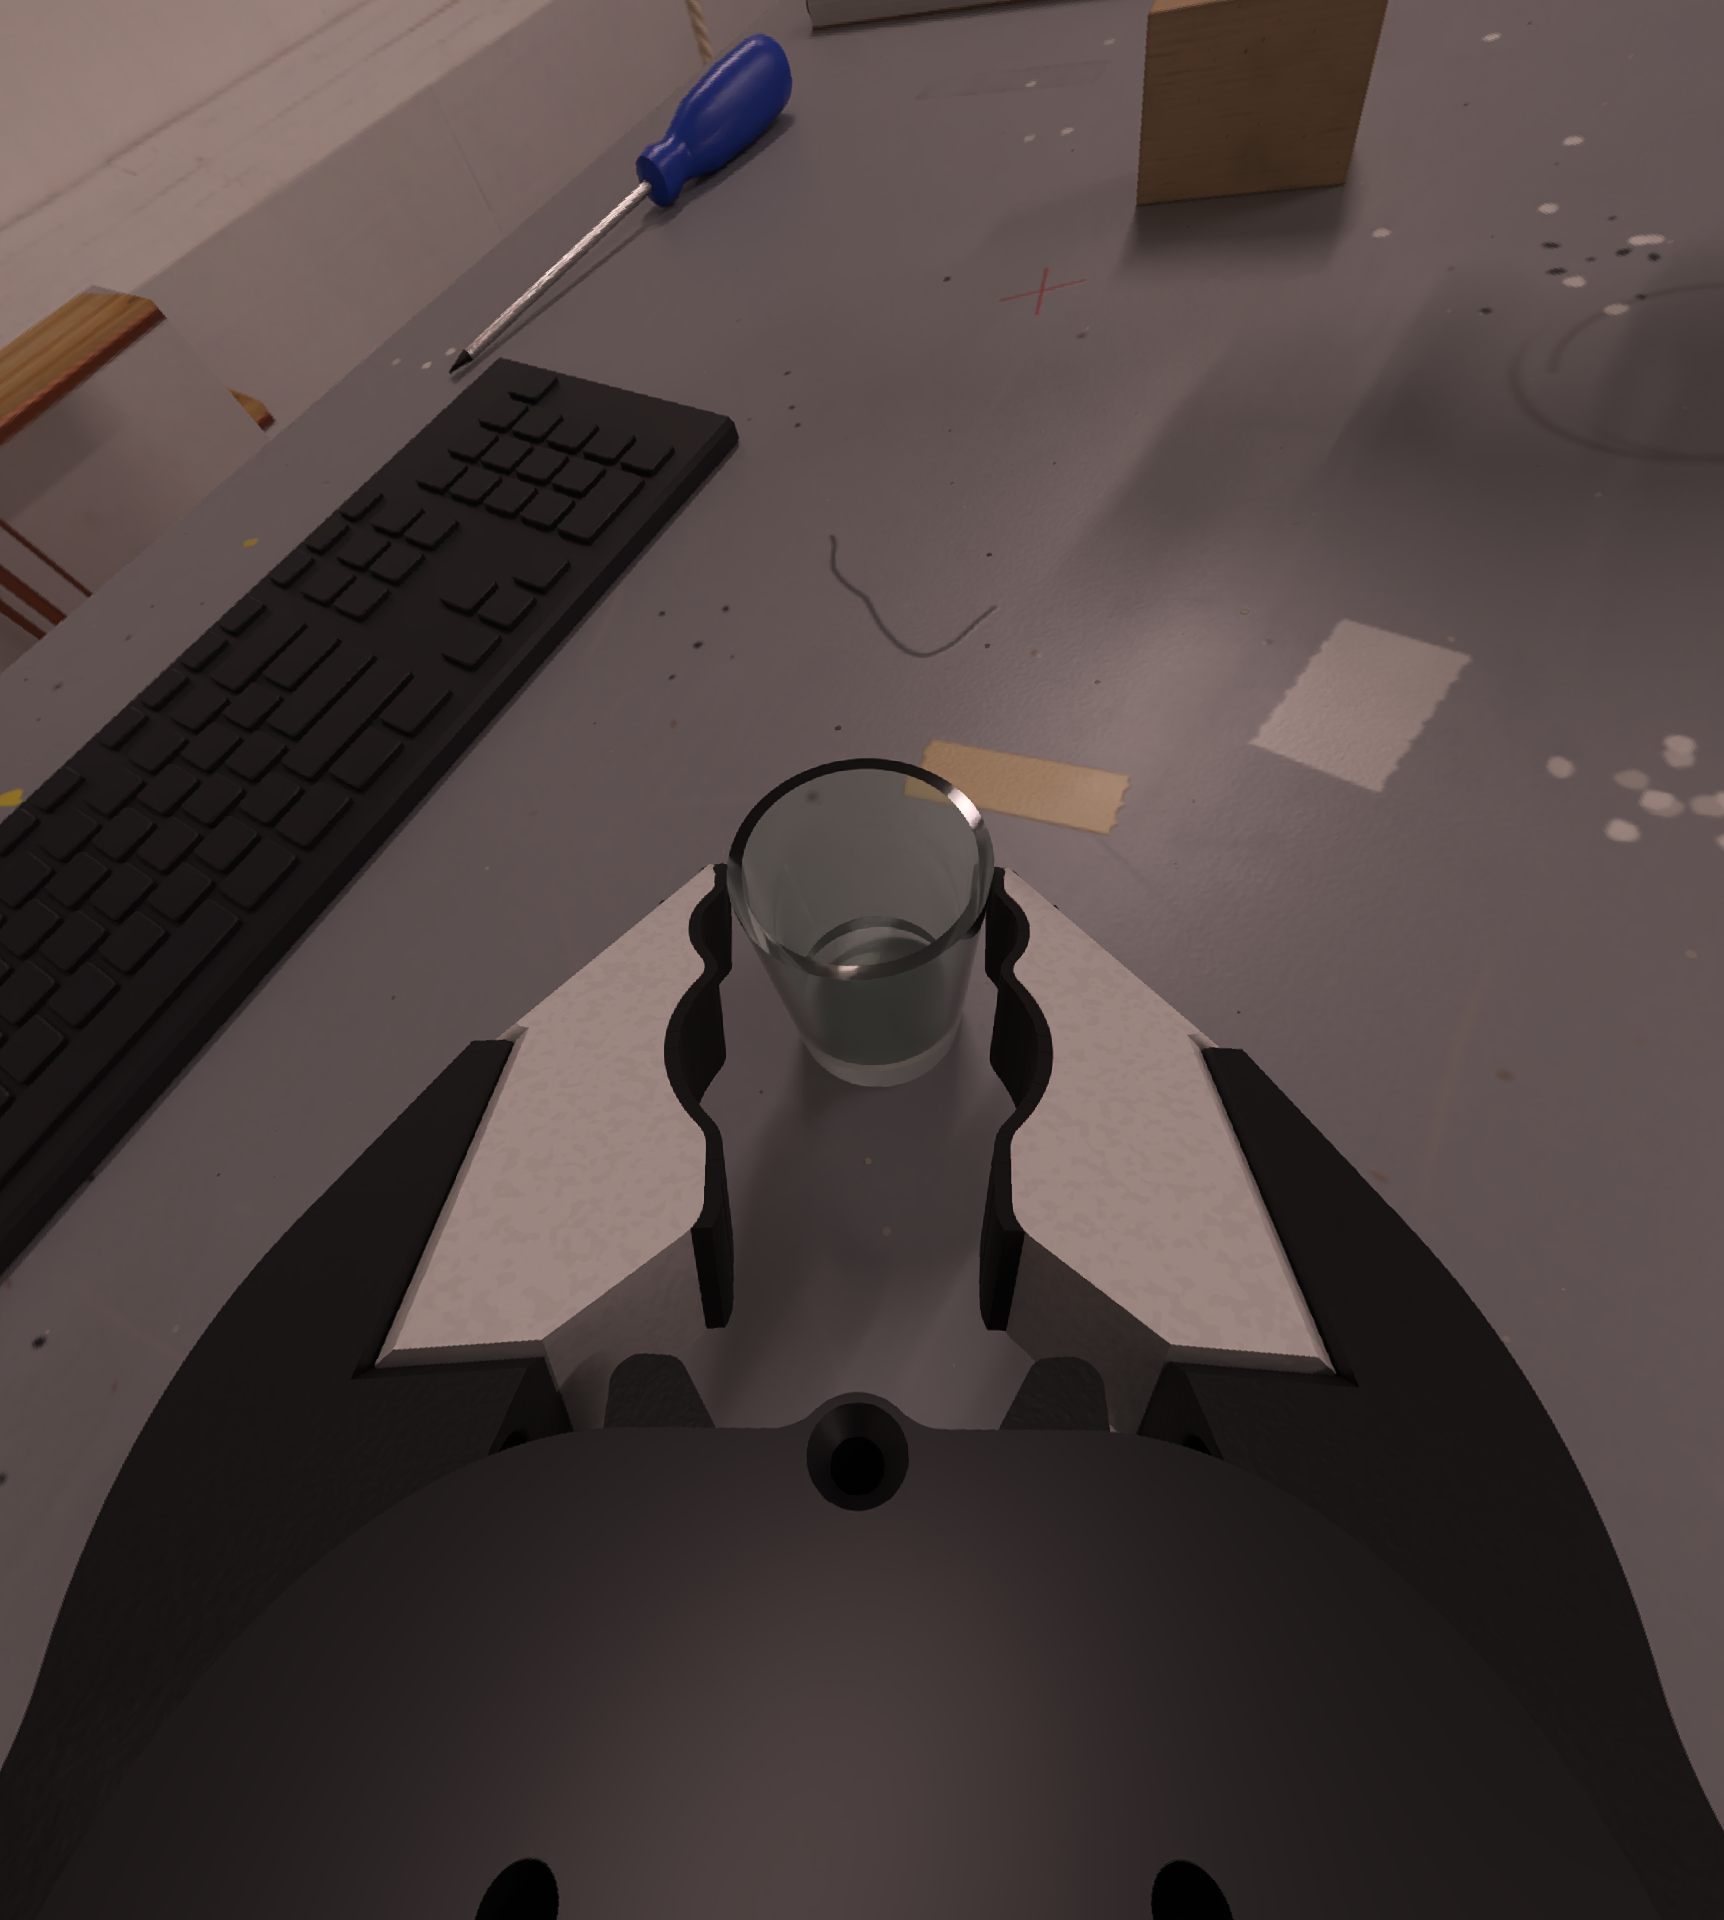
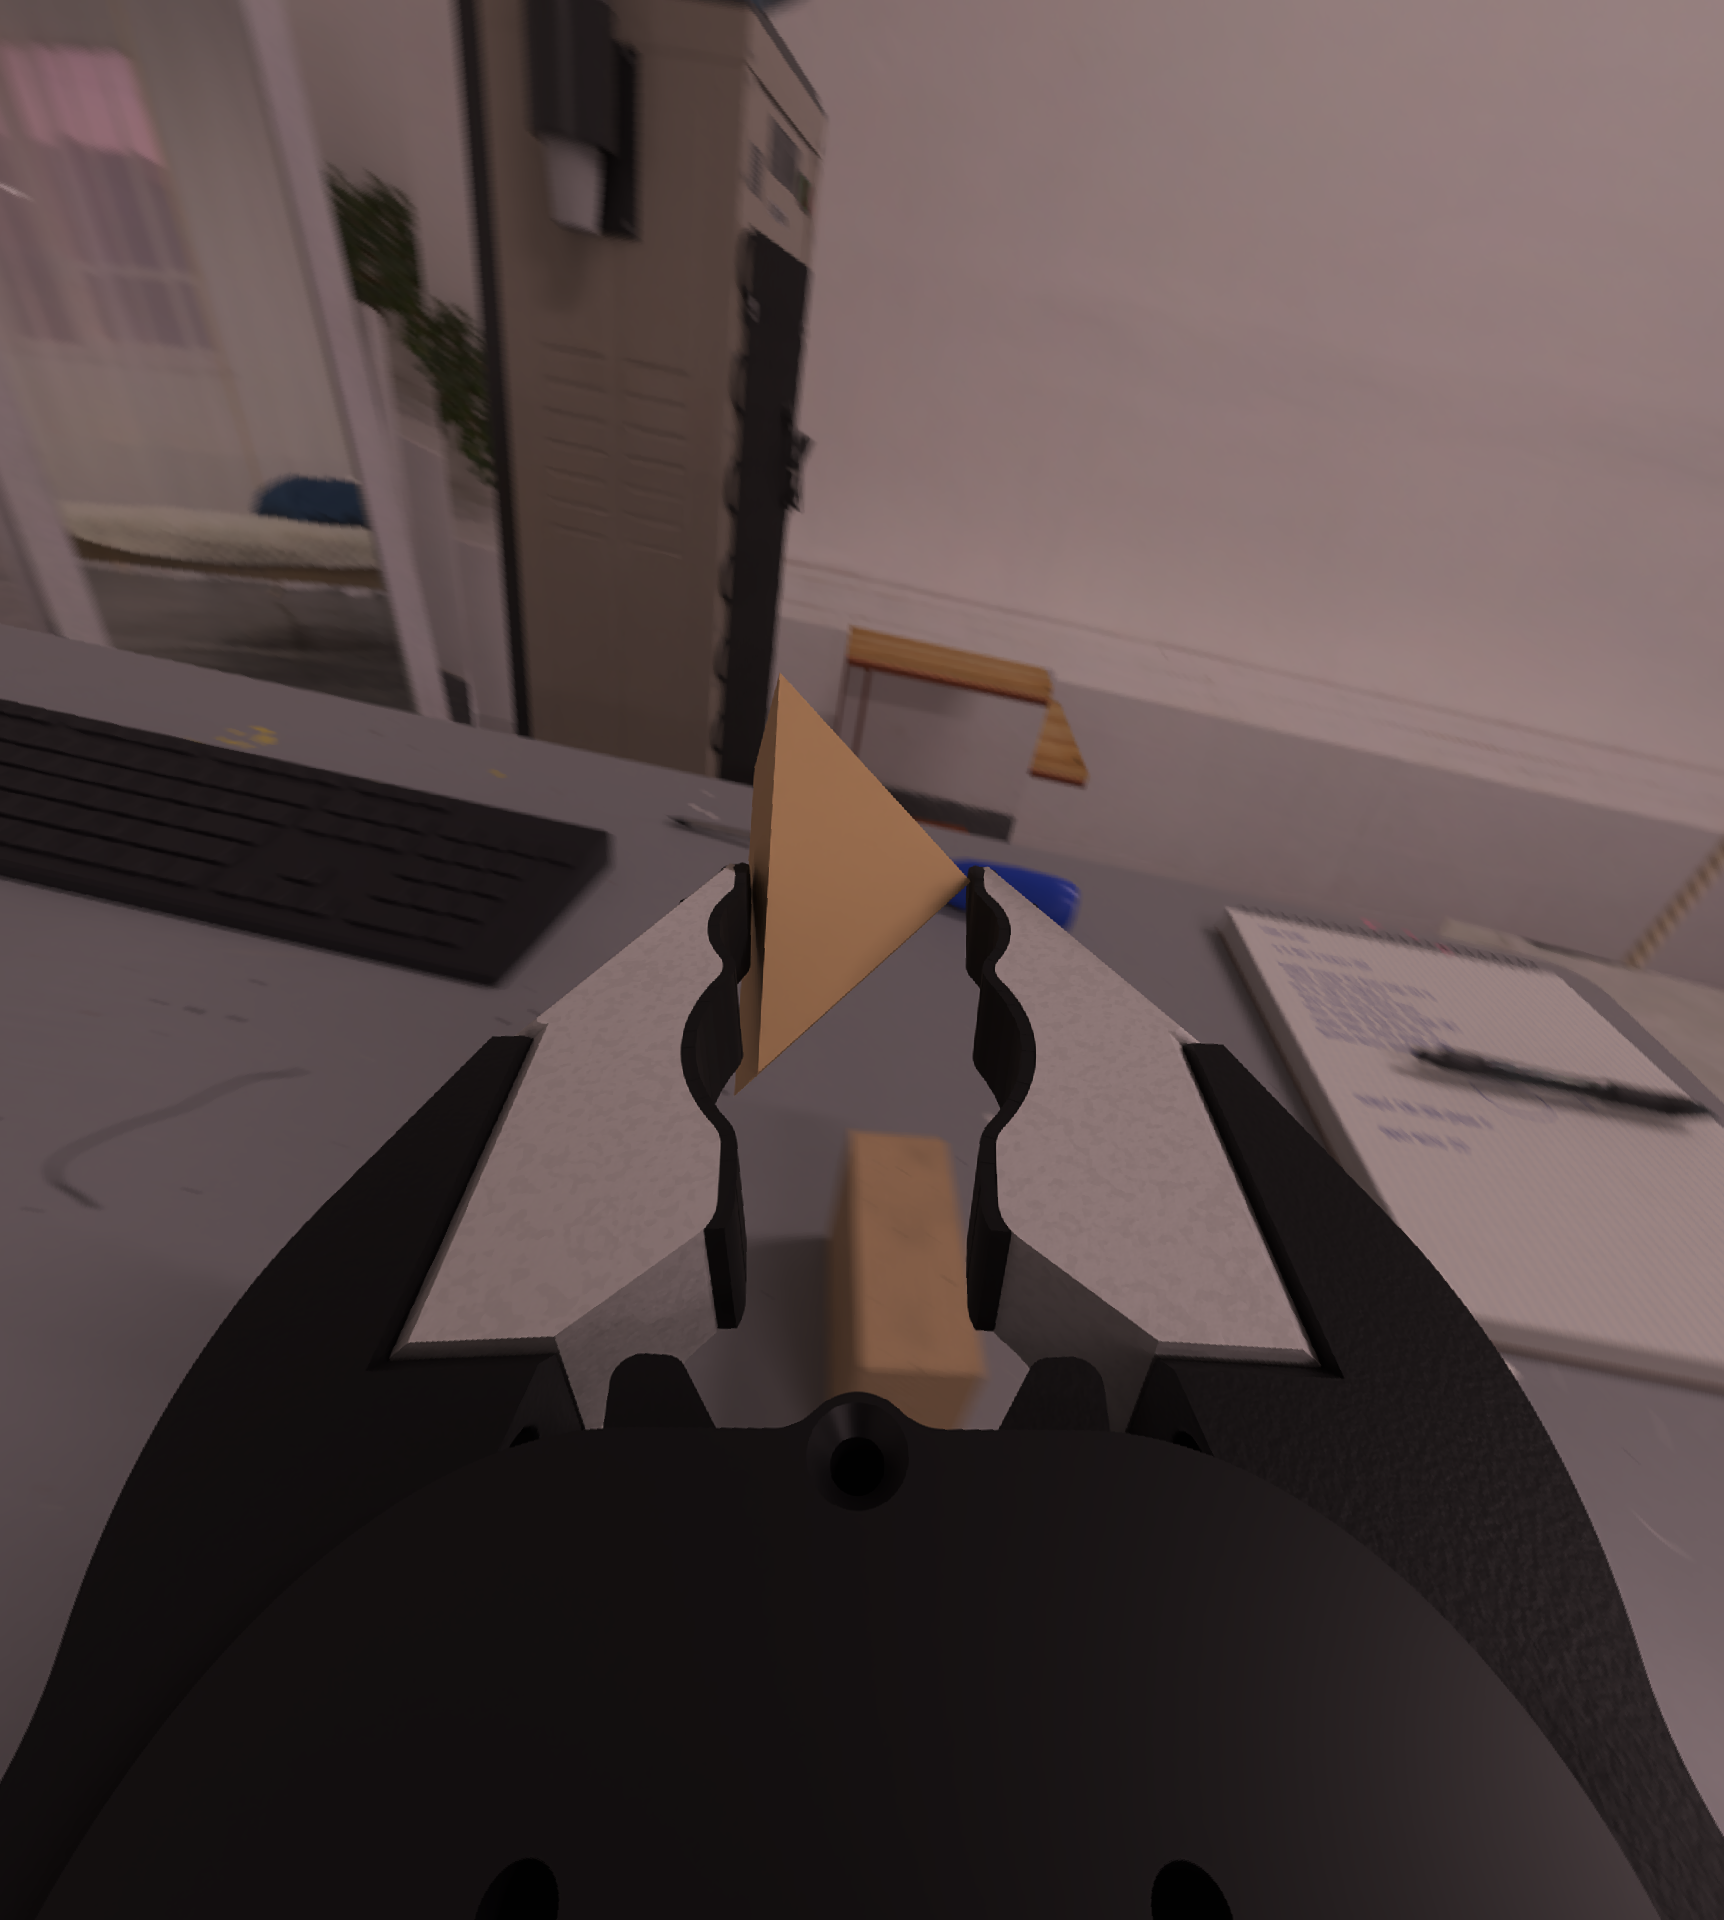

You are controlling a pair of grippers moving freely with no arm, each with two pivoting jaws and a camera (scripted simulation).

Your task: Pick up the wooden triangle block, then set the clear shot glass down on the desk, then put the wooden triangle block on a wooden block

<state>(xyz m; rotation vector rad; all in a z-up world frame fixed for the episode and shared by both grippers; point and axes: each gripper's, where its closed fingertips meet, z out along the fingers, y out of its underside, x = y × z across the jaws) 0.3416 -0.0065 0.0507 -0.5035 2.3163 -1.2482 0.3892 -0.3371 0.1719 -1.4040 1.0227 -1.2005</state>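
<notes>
In the left wrist view, the clear shot glass (image 1: 863,935) stands upright between my left gripper's (image 1: 858,894) fingertips, which press on both sides just under its rim. Its base is at or just above the grey desk (image 1: 1253,1039); I cannot tell which. A tall wooden block (image 1: 1253,99) stands far ahead to the right. In the right wrist view, my right gripper (image 2: 858,883) is shut on the wooden triangle block (image 2: 827,883) and holds it in the air on edge. A rectangular wooden block (image 2: 905,1268) lies on the desk below, between the fingers.
A black keyboard (image 1: 297,727) lies to the left, also in the right wrist view (image 2: 214,831). A blue-handled screwdriver (image 1: 660,177) lies beyond it. Tape (image 1: 1034,784) and a white patch (image 1: 1362,701) mark the desk. A notepad (image 2: 1523,1122) with a pen (image 2: 1554,1081) lies to the right.
</notes>
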